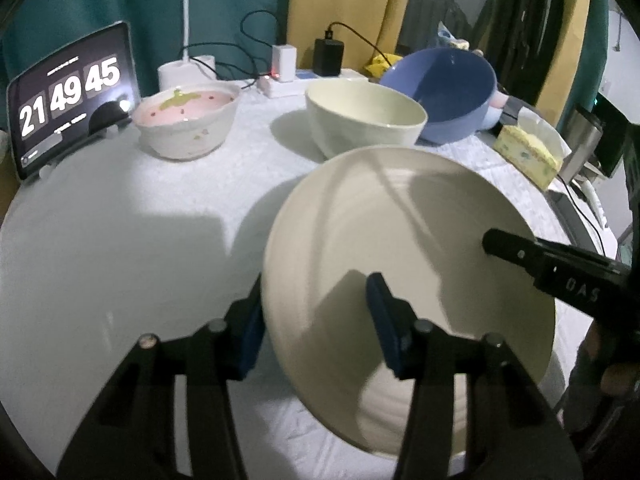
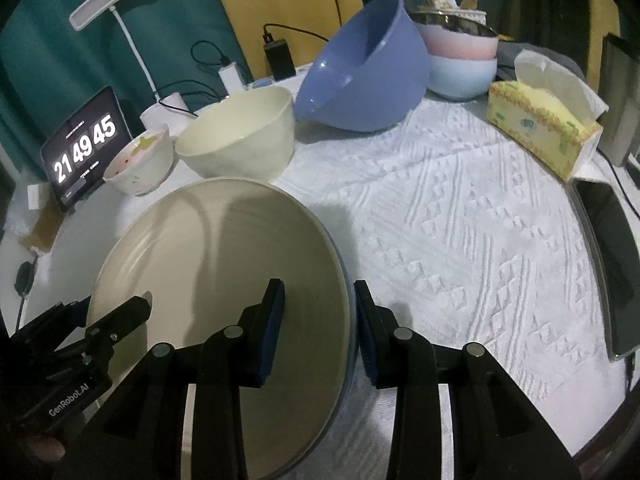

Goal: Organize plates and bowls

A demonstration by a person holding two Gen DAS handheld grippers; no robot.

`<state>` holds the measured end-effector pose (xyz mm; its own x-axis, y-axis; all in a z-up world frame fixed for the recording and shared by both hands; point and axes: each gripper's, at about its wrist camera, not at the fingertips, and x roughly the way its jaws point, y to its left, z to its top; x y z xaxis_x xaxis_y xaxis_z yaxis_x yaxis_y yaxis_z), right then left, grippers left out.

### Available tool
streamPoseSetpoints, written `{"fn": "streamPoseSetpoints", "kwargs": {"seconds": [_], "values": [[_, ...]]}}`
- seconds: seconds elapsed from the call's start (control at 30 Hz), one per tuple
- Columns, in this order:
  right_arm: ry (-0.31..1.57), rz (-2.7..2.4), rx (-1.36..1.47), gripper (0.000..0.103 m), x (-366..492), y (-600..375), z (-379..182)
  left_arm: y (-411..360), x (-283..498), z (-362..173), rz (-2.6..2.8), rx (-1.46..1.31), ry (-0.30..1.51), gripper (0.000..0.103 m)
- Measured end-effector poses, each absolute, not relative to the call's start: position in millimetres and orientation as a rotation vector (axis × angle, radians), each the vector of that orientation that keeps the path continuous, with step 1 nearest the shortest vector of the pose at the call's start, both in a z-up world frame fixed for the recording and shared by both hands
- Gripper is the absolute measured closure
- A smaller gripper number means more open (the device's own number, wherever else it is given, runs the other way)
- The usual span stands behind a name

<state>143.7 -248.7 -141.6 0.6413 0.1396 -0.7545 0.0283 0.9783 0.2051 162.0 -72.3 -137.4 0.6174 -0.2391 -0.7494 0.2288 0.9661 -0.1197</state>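
A large cream plate (image 1: 400,248) (image 2: 224,280) is held tilted above the white tablecloth, gripped from both sides. My left gripper (image 1: 316,324) has its fingers either side of the plate's left rim. My right gripper (image 2: 320,332) straddles the plate's right rim, which shows a bluish edge underneath. Each gripper shows in the other's view, the right one (image 1: 520,256) and the left one (image 2: 120,316). Behind stand a pink-and-white bowl (image 1: 188,120) (image 2: 140,164), a cream bowl (image 1: 364,120) (image 2: 240,140) and a tilted blue bowl (image 1: 444,92) (image 2: 364,68).
A tablet clock (image 1: 68,96) (image 2: 84,148) stands at the back left with a lamp base (image 1: 184,68), chargers and cables. A tissue box (image 2: 540,128) (image 1: 528,152) and stacked pink and pale blue bowls (image 2: 460,60) sit at the back right. A dark device (image 2: 608,264) lies along the table's right edge.
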Motion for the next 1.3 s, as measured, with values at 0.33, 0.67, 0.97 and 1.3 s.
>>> {"fn": "streamPoseSetpoints", "kwargs": {"seconds": [0.33,0.67,0.97,1.3], "values": [[0.853,0.104,0.15,0.066,148.4,-207.8,-122.8,-28.9,154.3,-126.8,-0.221,-0.067,0.829,0.054],[0.859,0.162,0.099,0.066,161.6,-159.5,-115.4,15.5,150.4,-124.7,-0.16,-0.115,0.819,0.054],[0.878,0.231,0.062,0.066,175.1,-116.4,-120.2,54.6,152.5,-128.7,-0.088,-0.147,0.826,0.054],[0.923,0.305,0.039,0.066,188.5,-79.7,-134.0,85.6,154.5,-141.4,-0.011,-0.166,0.86,0.054]]}}
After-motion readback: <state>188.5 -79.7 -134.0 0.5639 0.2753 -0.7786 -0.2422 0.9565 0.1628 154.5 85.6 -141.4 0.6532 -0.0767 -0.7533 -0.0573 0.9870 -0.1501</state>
